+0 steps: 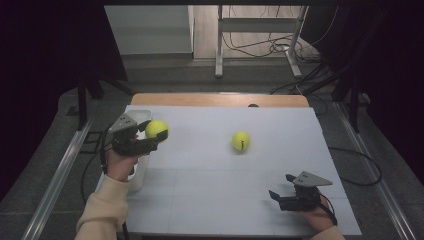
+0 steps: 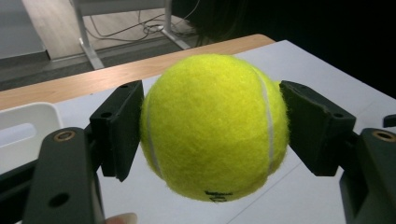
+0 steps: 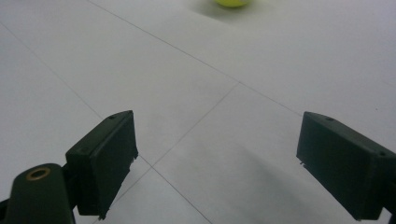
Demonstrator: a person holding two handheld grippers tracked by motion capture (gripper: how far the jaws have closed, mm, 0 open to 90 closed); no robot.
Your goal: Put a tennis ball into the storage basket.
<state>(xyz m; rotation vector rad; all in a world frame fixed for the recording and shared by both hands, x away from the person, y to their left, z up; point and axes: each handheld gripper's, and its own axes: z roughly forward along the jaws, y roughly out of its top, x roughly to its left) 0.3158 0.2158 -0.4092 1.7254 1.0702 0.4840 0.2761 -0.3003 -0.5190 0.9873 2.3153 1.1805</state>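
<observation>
A yellow tennis ball (image 1: 156, 129) hangs above the table's left edge, clamped in my left gripper (image 1: 150, 136). Both black pads press its sides in the left gripper view, where the ball (image 2: 212, 126) sits between my left gripper's (image 2: 211, 133) jaws. A second tennis ball (image 1: 241, 141) rests on the white table surface (image 1: 210, 175) near the middle; its lower edge shows at the top of the right gripper view (image 3: 231, 2). My right gripper (image 1: 281, 186) lies low at the front right, open, with bare table between the jaws (image 3: 217, 158).
A white bin (image 1: 135, 116) stands at the table's left edge, behind and under my left gripper, and shows as a white rim (image 2: 28, 126) in the left gripper view. A wooden strip (image 1: 220, 99) runs along the far edge. Beyond it stand a metal frame and loose cables on the floor.
</observation>
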